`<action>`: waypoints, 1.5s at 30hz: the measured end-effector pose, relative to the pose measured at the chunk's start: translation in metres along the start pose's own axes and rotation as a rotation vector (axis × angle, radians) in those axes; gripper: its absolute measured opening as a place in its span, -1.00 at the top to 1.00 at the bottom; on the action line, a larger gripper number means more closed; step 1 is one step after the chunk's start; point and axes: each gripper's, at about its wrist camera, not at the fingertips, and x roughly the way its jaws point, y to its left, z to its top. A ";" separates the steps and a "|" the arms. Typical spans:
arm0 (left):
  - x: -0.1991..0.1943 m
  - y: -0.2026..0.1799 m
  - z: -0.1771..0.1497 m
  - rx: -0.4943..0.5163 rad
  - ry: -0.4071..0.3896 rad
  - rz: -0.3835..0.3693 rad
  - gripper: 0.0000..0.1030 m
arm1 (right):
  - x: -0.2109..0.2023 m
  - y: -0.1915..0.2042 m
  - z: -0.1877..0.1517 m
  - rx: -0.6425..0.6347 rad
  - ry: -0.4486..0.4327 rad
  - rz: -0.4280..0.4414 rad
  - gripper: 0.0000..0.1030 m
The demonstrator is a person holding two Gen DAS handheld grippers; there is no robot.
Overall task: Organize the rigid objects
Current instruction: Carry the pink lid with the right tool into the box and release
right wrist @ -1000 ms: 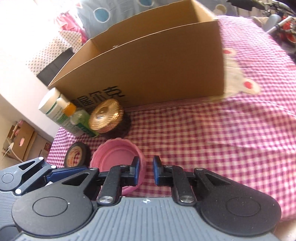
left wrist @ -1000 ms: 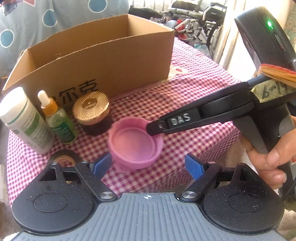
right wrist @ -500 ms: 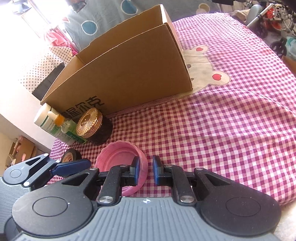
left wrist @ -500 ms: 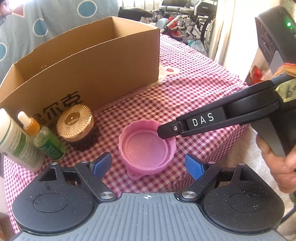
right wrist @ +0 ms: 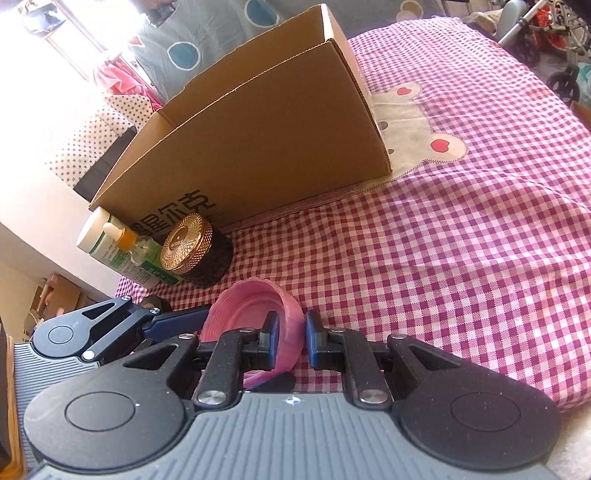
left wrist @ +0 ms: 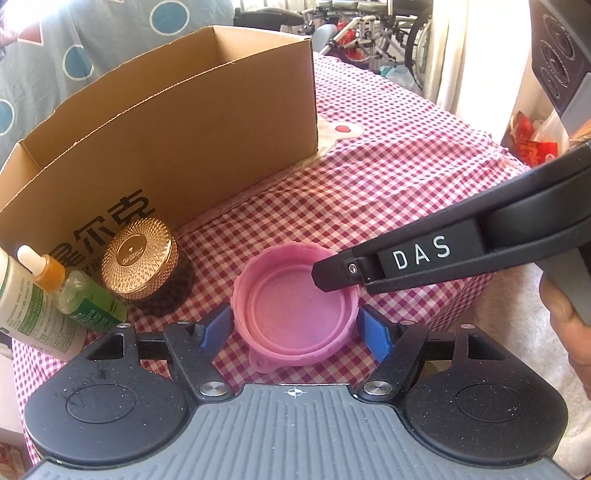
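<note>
A pink plastic cup (left wrist: 295,310) lies near the front edge of the checked tablecloth (left wrist: 388,192). My left gripper (left wrist: 295,330) has its blue pads against both sides of the cup. My right gripper (right wrist: 291,332) pinches the cup's right rim (right wrist: 291,314) between its pads; its black finger (left wrist: 399,262) reaches over the cup in the left wrist view. An open cardboard box (left wrist: 177,122) stands behind.
A jar with a gold lid (left wrist: 138,258), a green dropper bottle (left wrist: 79,291) and a white bottle (left wrist: 26,314) stand left of the cup, in front of the box. A black tape roll (right wrist: 159,304) lies by the table's left edge. Bicycles (left wrist: 369,33) stand beyond.
My left gripper has closed from wide open onto the sides of the pink cup. The right gripper stays pinched on the rim. Both views have drawn back slightly.
</note>
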 end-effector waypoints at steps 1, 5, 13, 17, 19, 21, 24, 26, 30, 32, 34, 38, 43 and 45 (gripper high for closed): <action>0.000 0.000 0.001 -0.002 0.000 0.001 -0.44 | 0.000 -0.001 0.000 0.002 0.000 0.002 0.68; 0.001 0.000 0.002 -0.010 0.000 0.006 -0.43 | -0.001 0.001 -0.001 0.000 -0.003 0.001 0.66; -0.010 -0.003 0.003 -0.003 -0.019 0.008 -0.43 | -0.007 0.007 -0.005 -0.002 -0.018 -0.009 0.65; -0.022 -0.003 0.005 -0.008 -0.049 0.012 -0.43 | -0.018 0.017 -0.005 -0.025 -0.047 -0.019 0.65; -0.029 -0.003 0.006 -0.011 -0.069 0.016 -0.43 | -0.025 0.023 -0.004 -0.041 -0.065 -0.023 0.64; -0.037 -0.002 0.007 -0.015 -0.091 0.020 -0.42 | -0.030 0.028 -0.003 -0.052 -0.081 -0.024 0.64; -0.047 0.000 0.010 -0.022 -0.122 0.028 -0.42 | -0.037 0.035 -0.001 -0.067 -0.101 -0.020 0.64; -0.052 0.002 0.011 -0.025 -0.136 0.029 -0.42 | -0.041 0.039 -0.001 -0.078 -0.113 -0.023 0.64; -0.060 0.003 0.011 -0.030 -0.155 0.036 -0.42 | -0.046 0.044 -0.001 -0.085 -0.127 -0.021 0.64; -0.065 0.003 0.010 -0.033 -0.164 0.039 -0.42 | -0.048 0.047 0.000 -0.092 -0.133 -0.021 0.64; -0.069 0.004 0.011 -0.038 -0.177 0.045 -0.42 | -0.051 0.052 0.000 -0.104 -0.146 -0.023 0.64; -0.081 0.010 0.018 -0.047 -0.216 0.064 -0.42 | -0.060 0.064 0.008 -0.142 -0.183 -0.018 0.64; -0.096 0.027 0.038 -0.072 -0.262 0.093 -0.41 | -0.067 0.085 0.031 -0.225 -0.230 -0.012 0.64; -0.101 0.036 0.047 -0.079 -0.277 0.109 -0.42 | -0.068 0.096 0.044 -0.264 -0.246 -0.008 0.64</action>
